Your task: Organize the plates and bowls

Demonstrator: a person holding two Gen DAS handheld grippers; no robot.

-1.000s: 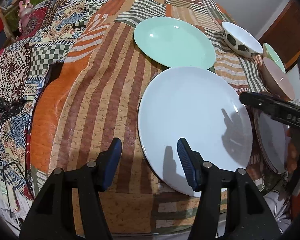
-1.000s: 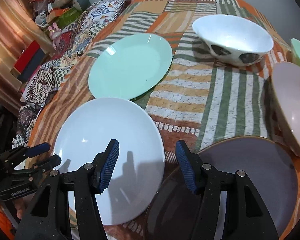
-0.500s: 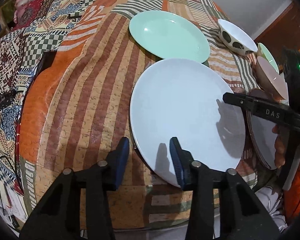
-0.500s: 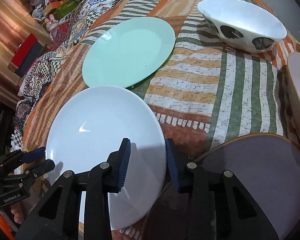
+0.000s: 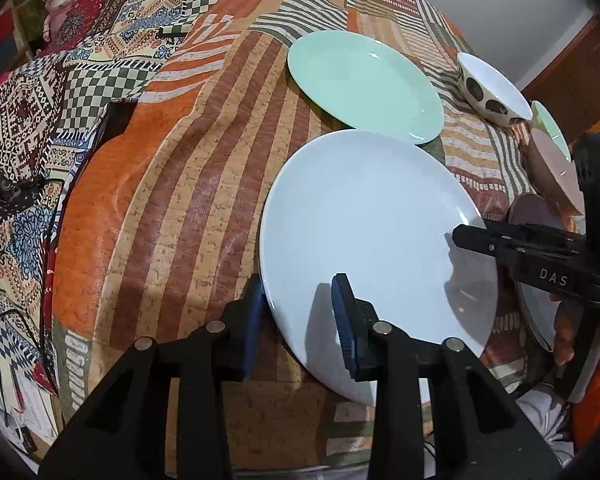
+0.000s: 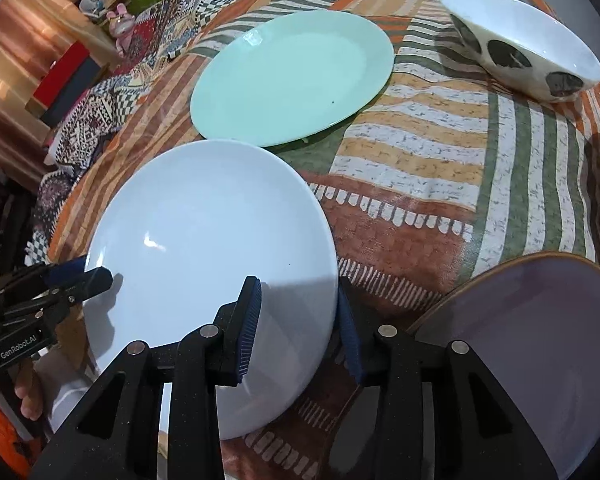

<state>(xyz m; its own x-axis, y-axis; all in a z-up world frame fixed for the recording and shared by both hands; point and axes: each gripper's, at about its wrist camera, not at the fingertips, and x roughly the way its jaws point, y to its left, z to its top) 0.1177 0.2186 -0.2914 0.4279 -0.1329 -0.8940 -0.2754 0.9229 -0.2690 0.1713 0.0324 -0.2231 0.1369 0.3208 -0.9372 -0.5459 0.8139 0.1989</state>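
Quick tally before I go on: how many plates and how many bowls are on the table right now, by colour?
Plates: 3 — white plate, mint green plate, mauve plate with a brown rim.
Bowls: 3 — white bowl with dark spots, pink bowl, green bowl.
Total: 6 dishes.

My left tongs [image 5: 300, 320] have just been closing around the near left rim of the white plate [image 5: 372, 216]; my right tongs [image 6: 298, 322] have narrowed over its right rim and dropped closer, raising that edge.
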